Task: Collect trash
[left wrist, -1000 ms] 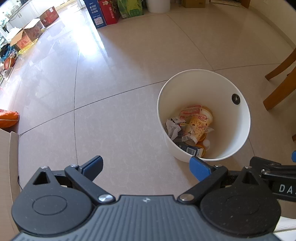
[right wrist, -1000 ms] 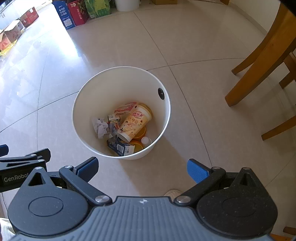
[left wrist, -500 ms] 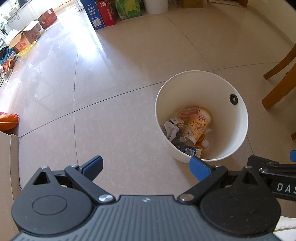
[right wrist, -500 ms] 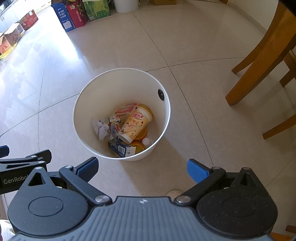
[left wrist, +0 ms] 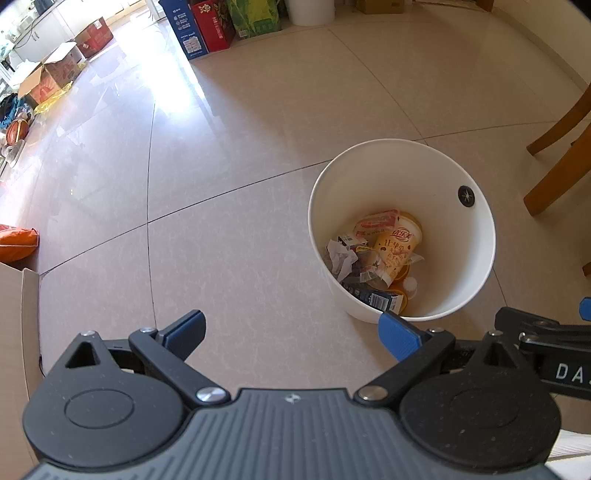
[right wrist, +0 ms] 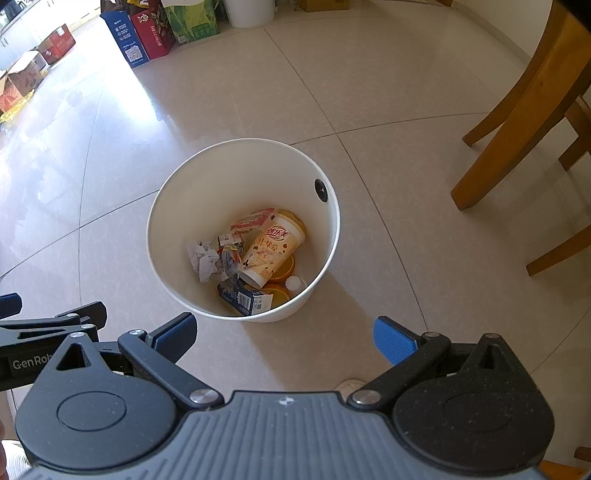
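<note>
While both grippers hang over the tiled floor [left wrist: 229, 155], their contents read as follows. Left gripper [left wrist: 291, 334]: blue-padded fingers [left wrist: 397, 332] wide apart, nothing between them. Right gripper [right wrist: 284, 334]: fingers [right wrist: 391, 341] likewise spread, nothing held. Bin [right wrist: 207, 184]: white, round, upright on the floor, just ahead of both grippers. Trash inside the bin: yellow cup [right wrist: 271, 251] lying on its side, crumpled paper [right wrist: 201, 256] beside it, blue carton [right wrist: 245, 297] nearest, red-and-white wrapper [right wrist: 253, 219] at the far side, orange peel [right wrist: 286, 266] under the cup. Wooden chair legs [right wrist: 517, 122] stand right of the bin, well apart. Boxes [right wrist: 142, 35] line the far wall.
</note>
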Motion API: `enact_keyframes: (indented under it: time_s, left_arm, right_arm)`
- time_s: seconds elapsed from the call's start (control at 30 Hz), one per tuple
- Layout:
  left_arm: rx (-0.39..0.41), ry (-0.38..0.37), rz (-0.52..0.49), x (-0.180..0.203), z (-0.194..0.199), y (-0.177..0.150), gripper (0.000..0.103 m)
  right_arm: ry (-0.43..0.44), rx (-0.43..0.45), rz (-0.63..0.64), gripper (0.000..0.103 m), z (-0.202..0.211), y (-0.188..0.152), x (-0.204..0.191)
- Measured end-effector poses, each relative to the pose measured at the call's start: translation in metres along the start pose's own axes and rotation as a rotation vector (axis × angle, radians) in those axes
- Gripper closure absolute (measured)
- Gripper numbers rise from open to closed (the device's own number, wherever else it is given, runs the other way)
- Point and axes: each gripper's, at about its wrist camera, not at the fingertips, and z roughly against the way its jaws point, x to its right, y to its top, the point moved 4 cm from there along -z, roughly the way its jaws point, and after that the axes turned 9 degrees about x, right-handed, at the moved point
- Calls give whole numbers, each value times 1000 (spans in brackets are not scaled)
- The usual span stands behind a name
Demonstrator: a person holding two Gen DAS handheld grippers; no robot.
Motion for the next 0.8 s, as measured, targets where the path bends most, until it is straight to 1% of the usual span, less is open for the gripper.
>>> enact_keyframes:
  time_s: [0.8]
  left_arm:
    - [-3, -6, -14, -1, 2, 1, 4]
  right_arm:
    - [4, 4, -8, 0, 0, 0, 2]
